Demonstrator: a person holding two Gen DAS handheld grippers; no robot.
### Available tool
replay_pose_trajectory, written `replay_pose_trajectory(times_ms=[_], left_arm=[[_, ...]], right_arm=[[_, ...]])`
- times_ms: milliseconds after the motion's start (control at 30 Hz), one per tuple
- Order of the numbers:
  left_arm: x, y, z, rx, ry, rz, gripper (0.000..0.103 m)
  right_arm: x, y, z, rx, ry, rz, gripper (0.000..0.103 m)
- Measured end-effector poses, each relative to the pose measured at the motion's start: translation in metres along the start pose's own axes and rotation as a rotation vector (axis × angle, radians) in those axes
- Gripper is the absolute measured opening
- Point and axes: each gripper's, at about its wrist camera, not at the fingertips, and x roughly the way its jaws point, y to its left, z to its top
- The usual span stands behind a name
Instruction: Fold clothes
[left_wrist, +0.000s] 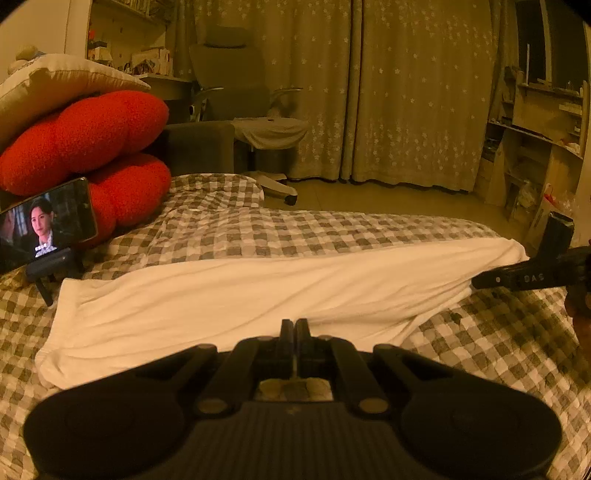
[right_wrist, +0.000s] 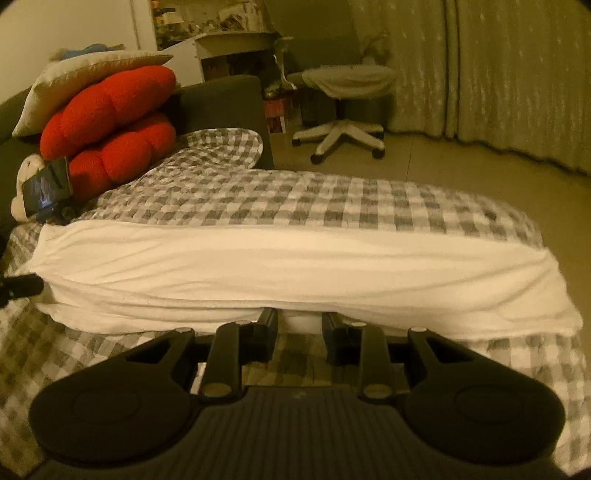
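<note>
Left wrist: white garment (left_wrist: 229, 295) apparently pinched by left tongs (left_wrist: 294, 325).

Red cushions (left_wrist: 85, 142) and propped phone (left_wrist: 46, 218) crowding left, checkered bedspread (left_wrist: 295, 232) beyond open

Matte black gripper (left_wrist: 294, 326) bodies, ribbed housings, round silver pivot screws.

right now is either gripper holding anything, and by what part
The left gripper is shut on the near edge of the white garment. The right gripper has its jaws apart at that same near edge further along; whether it grips cannot be told.
</note>
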Motion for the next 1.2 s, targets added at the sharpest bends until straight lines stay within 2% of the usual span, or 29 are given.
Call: replay_pose_trajectory(times_ms=[233, 400, 533, 700, 767, 933, 1200], left_arm=[[-0.002, 0.001, 0.000, -0.002, -0.006, 0.002, 0.001], [-0.001, -0.001, -0.001, 0.010, -0.001, 0.004, 0.001], [0.000, -0.001, -0.002, 0.014, 0.004, 0.006, 0.001], [0.000, -0.003, -0.004, 0.033, 0.015, 0.013, 0.001], [0.000, -0.005, -0.004, 0.044, 0.017, 0.015, 0.001], [-0.001, -0.007, -0.006, 0.067, 0.019, 0.020, 0.001], [0.000, -0.009, -0.007, 0.084, 0.028, 0.022, 0.001]], right_arm=[[0.009, 0.022, -0.004, -0.095, 0.032, 0.076, 0.032], [0.014, 0.027, 0.000, -0.130, -0.002, 0.070, 0.032], [0.022, 0.026, -0.003, -0.150, 0.047, 0.061, 0.031], [0.007, 0.014, -0.009, -0.117, 0.098, 0.097, 0.030], [0.004, 0.004, -0.011, -0.099, 0.090, 0.074, 0.030], [0.000, -0.041, -0.008, 0.054, 0.055, -0.023, 0.030], [-0.011, -0.077, -0.010, 0.175, 0.030, -0.118, 0.030]])
